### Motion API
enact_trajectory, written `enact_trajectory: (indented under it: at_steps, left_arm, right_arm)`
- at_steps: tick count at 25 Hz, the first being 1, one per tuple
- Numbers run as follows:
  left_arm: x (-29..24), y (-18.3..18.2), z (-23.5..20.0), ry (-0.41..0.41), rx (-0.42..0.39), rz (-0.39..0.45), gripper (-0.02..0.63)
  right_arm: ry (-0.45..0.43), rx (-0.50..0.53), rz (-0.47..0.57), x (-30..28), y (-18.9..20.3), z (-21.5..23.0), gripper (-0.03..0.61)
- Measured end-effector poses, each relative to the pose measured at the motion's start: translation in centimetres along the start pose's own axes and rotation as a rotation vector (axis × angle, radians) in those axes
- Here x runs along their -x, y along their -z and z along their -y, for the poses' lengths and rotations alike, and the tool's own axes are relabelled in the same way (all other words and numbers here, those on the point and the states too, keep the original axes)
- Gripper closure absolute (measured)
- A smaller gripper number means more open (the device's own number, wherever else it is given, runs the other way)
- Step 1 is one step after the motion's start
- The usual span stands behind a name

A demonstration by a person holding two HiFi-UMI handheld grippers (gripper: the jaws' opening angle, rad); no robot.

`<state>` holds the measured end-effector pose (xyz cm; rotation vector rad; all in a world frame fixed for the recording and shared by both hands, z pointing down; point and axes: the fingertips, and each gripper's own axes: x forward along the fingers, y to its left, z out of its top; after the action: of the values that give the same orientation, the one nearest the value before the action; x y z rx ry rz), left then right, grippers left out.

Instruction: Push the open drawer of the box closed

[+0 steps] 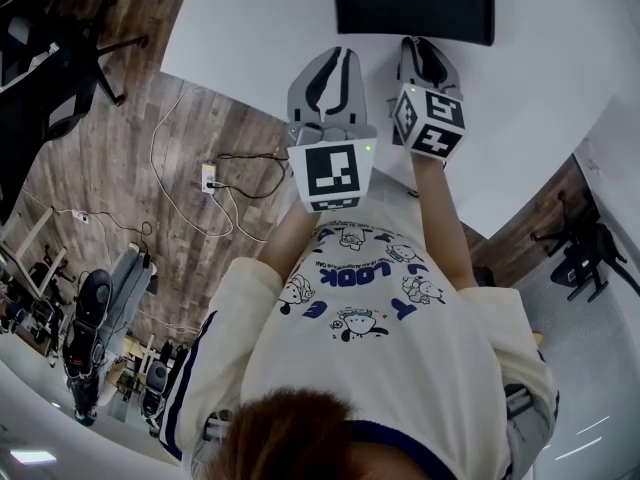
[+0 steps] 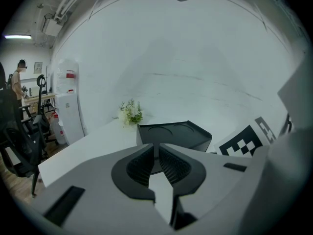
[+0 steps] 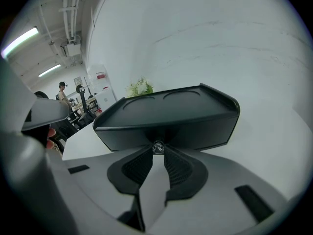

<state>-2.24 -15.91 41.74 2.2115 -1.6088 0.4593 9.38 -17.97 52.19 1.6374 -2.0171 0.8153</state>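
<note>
At 12 o'clock in the head view, on the white table point(image 1: 560, 98), a black box point(image 1: 413, 3), flat and rectangular from above. Up close in the right gripper view: glossy dark shell, two shallow round recesses moulded into the top, a raised rim with upturned corners, and a wide drawer front point(image 3: 195, 131) across the near face. At the middle of that front, at the box's 6 o'clock, a small silvery knob point(image 3: 158, 147). Drawer's reach out of the shell: impossible to judge from any view.

Aimed straight at the knob, the right gripper point(image 3: 158, 152), ribbed pads set in a narrow V, tips pinched on the knob from 9 and 3 o'clock. In the head view, tips right at the box's near edge.

Just beside it, at its 9 o'clock, the left gripper point(image 2: 157, 148), short of the box and apart from it. Jaws together down to a thin slit, nothing between them. From its own camera, the box at 1 o'clock beyond the tips, and a small bunch of white flowers point(image 2: 130, 112) with green leaves at 11 o'clock, farther along the table.

At 6 o'clock in the head view, a white printed sweatshirt point(image 1: 370, 308); at 9 o'clock, wood-pattern floor point(image 1: 130, 198) with trailing cables point(image 1: 240, 158).
</note>
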Motion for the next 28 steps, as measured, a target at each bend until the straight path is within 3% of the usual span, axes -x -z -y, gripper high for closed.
enact_trajectory:
  at_steps: [9,12,18,21,23,28]
  left_arm:
    - [0.1,-0.4,-0.6,-0.010,0.008,0.010,0.574]
    - [0.2,-0.7,-0.7,-0.009,0.011,0.018,0.574]
    - [1.0,-2.3,-0.4,-0.003,0.002,0.059,0.574]
    - [1.6,-3.7,0.0,0.002,-0.005,0.095,0.574]
    - [2.1,-4.7,0.2,0.006,-0.012,0.120,0.574]
    - [3.4,-7.2,1.3,0.017,-0.034,0.185,0.574]
  right_arm:
    - [-0.002,0.003,0.000,-0.5,-0.3,-0.4,0.489]
    - [0.006,0.028,0.002,-0.3,-0.5,-0.7,0.408]
    - [0.008,-0.014,0.051,2.3,-1.9,-1.2,0.399]
    - [-0.006,-0.011,0.126,4.8,-4.0,-1.9,0.429]
    - [-0.008,0.004,0.193,6.6,-5.7,-2.4,0.511]
    - [-0.029,0.055,0.301,10.3,-9.1,-3.6,0.518]
